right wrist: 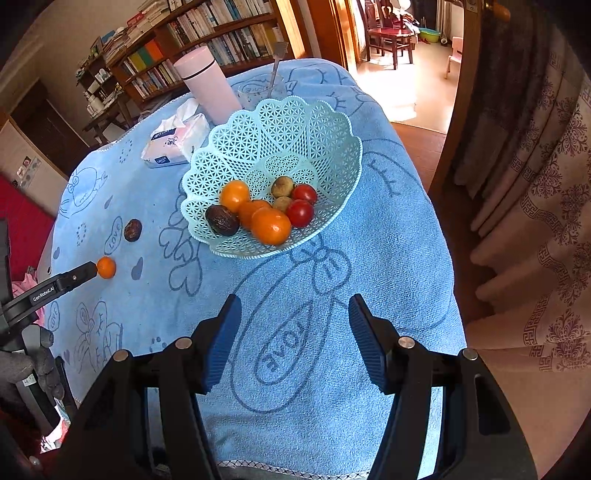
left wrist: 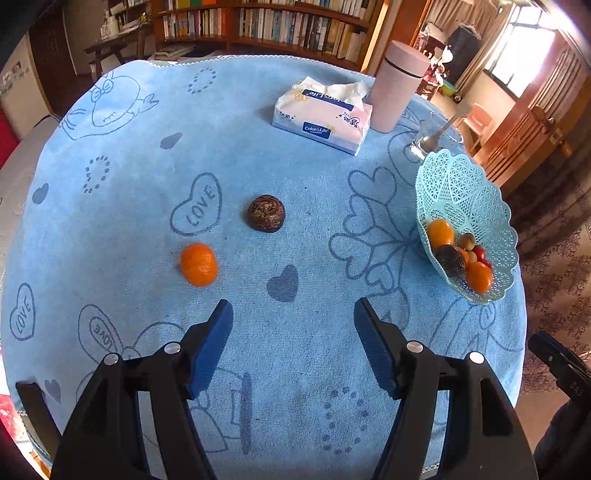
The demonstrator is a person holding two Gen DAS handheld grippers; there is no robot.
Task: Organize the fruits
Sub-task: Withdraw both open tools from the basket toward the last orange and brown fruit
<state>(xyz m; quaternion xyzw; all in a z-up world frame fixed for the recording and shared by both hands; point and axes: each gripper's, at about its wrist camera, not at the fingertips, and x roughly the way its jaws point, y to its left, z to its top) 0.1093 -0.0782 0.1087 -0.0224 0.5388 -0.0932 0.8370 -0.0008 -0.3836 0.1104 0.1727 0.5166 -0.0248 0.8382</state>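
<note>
An orange mandarin [left wrist: 198, 264] and a dark brown wrinkled fruit [left wrist: 266, 213] lie on the blue cloth, ahead of my left gripper [left wrist: 293, 314], which is open and empty above the cloth. A mint lattice basket [left wrist: 476, 206] at the right holds several fruits: oranges, red tomatoes, a dark one. In the right wrist view the basket [right wrist: 295, 133] lies ahead of my right gripper [right wrist: 295, 310], which is open and empty. The mandarin [right wrist: 106, 267] and the dark fruit [right wrist: 132, 230] show at the left, with the left gripper's finger beside the mandarin.
A tissue pack [left wrist: 325, 118], a pink tumbler [left wrist: 399, 88] and a glass with a spoon [left wrist: 432, 140] stand at the table's far side. The round table's edge drops off close to the basket on the right. Bookshelves [left wrist: 266, 22] stand behind.
</note>
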